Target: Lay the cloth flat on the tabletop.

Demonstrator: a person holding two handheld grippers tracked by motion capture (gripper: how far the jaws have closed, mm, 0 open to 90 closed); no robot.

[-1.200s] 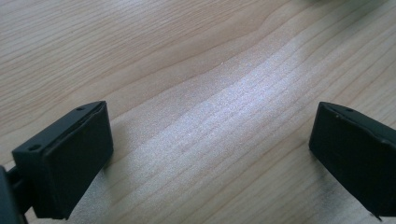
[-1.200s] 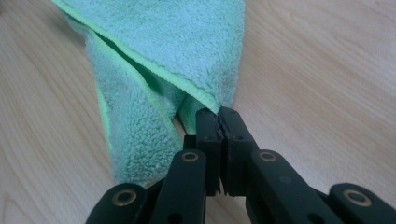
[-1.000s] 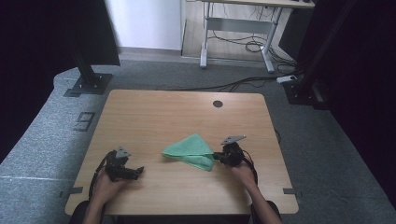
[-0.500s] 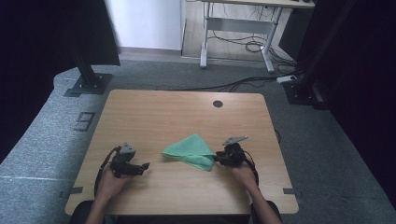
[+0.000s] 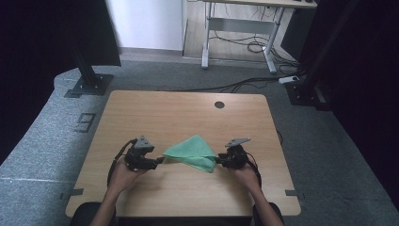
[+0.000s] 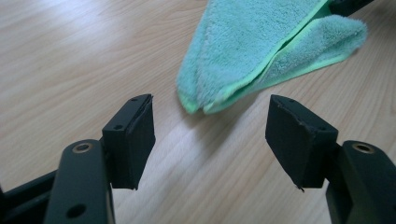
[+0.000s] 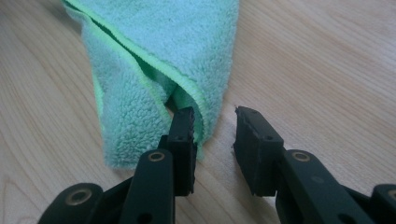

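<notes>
A folded green cloth [image 5: 190, 151] lies on the wooden table [image 5: 179, 113], between my two grippers. My left gripper [image 5: 157, 161] points at the cloth's left corner [image 6: 196, 105]. Its jaws [image 6: 210, 103] stand open and have just been closing, with bare wood between them and the corner just ahead of the tips. My right gripper [image 5: 217, 160] is at the cloth's right end. Its jaws [image 7: 215, 112] have just opened a little. One fingertip [image 7: 184, 126] is tucked into the cloth's fold [image 7: 154, 70], and the other rests over bare wood.
A round cable hole [image 5: 219, 104] sits near the table's far edge. Grey carpet surrounds the table, with black stand bases [image 5: 89, 84] at the back left and back right. A desk frame [image 5: 237, 33] and cables stand beyond.
My left gripper has moved right and slightly up, toward the cloth's left corner. The right hand and the cloth have stayed in place.
</notes>
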